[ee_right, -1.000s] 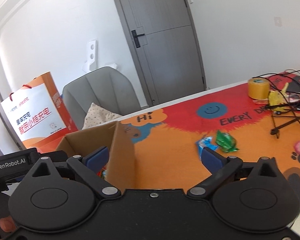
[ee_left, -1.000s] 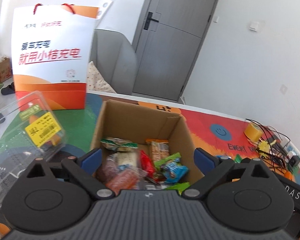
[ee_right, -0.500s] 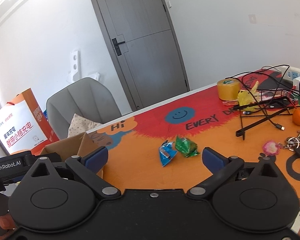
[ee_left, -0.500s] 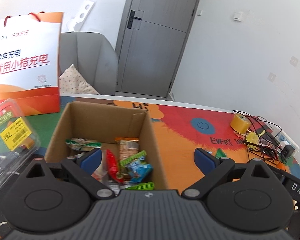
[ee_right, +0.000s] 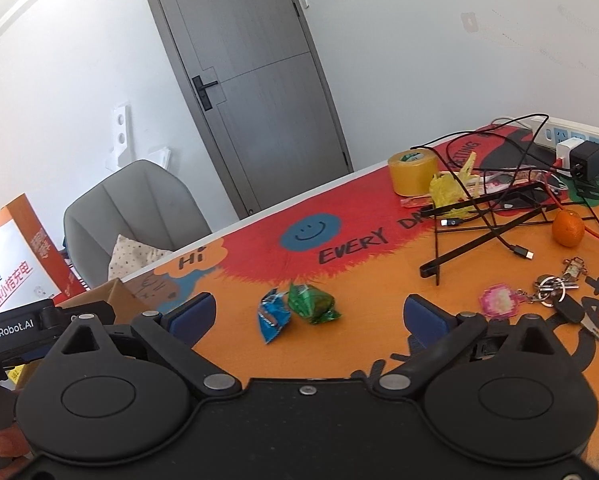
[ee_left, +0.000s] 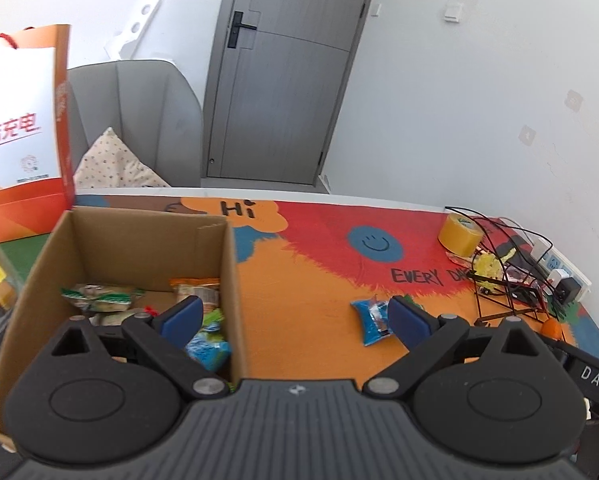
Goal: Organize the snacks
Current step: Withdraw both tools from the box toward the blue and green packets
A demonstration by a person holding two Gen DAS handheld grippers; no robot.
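Note:
An open cardboard box (ee_left: 227, 264) on the colourful table mat holds several snack packets (ee_left: 99, 296). A blue snack packet (ee_right: 273, 314) and a green snack packet (ee_right: 311, 304) lie side by side on the orange mat, ahead of my right gripper (ee_right: 307, 314), which is open and empty above them. The blue packet also shows in the left wrist view (ee_left: 369, 318), just left of the right fingertip. My left gripper (ee_left: 295, 314) is open and empty, straddling the box's right wall. The box corner shows in the right wrist view (ee_right: 107, 292).
An orange and white paper bag (ee_left: 19, 140) stands behind the box. A tape roll (ee_right: 413, 172), a black wire stand with cables (ee_right: 479, 220), an orange (ee_right: 567, 228), keys (ee_right: 555, 292) and a power strip (ee_right: 575, 140) sit at the right. A grey chair (ee_right: 135, 208) stands beyond the table.
Both grippers have swung right: the box has slid left in both views, and the blue and green packets now lie centred between the right gripper's fingers. Both stay open.

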